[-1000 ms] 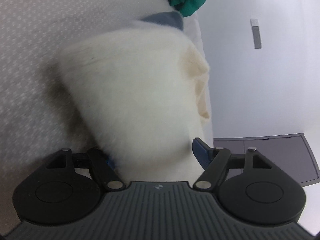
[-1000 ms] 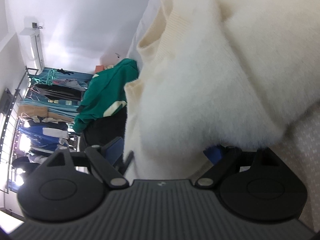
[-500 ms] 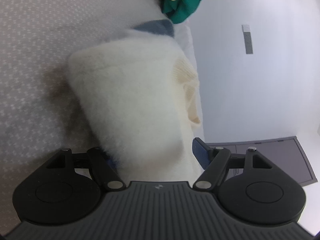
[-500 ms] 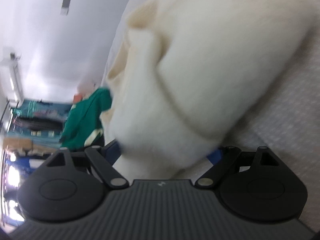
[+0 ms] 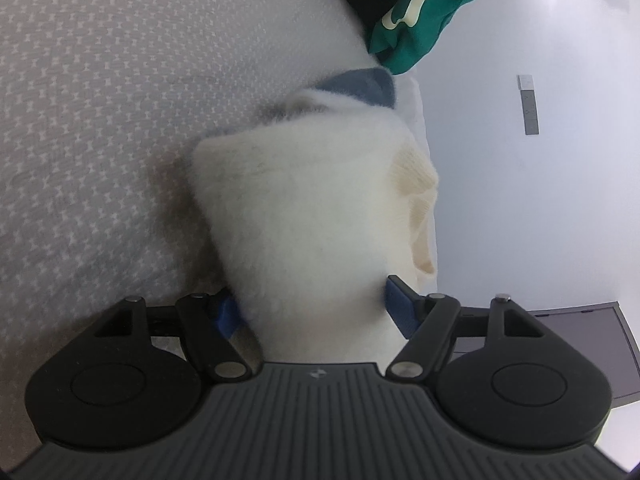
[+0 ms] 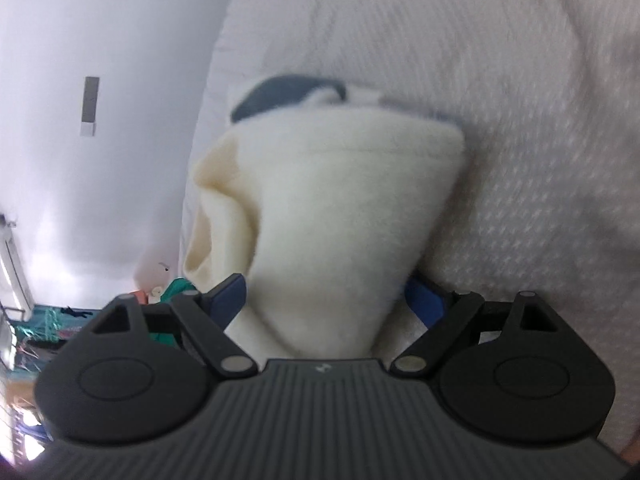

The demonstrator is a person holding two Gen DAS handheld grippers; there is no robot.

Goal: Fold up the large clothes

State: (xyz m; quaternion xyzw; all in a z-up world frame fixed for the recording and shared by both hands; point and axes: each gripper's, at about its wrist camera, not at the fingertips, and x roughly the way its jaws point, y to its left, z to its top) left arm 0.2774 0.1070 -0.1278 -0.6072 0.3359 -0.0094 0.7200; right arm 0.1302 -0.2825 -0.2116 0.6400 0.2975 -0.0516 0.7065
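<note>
Folded white fleece garment [image 5: 316, 216] on grey bedspread [image 5: 100, 120].
Left gripper [image 5: 314, 304] and right gripper [image 6: 326, 300] each clamped on its near end (jaws wide).

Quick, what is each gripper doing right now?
Left gripper: jaws closed on the fluffy white garment.
Right gripper: jaws closed on the same garment.

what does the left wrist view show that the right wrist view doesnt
Only the left wrist view shows the green garment up close, atop a black one, and a dark cabinet. Only the right wrist view shows a distant clothes rack. Both show the folded white fleece between gripper fingers, the blue garment beyond it, the patterned bedspread and a wall plate.
</note>
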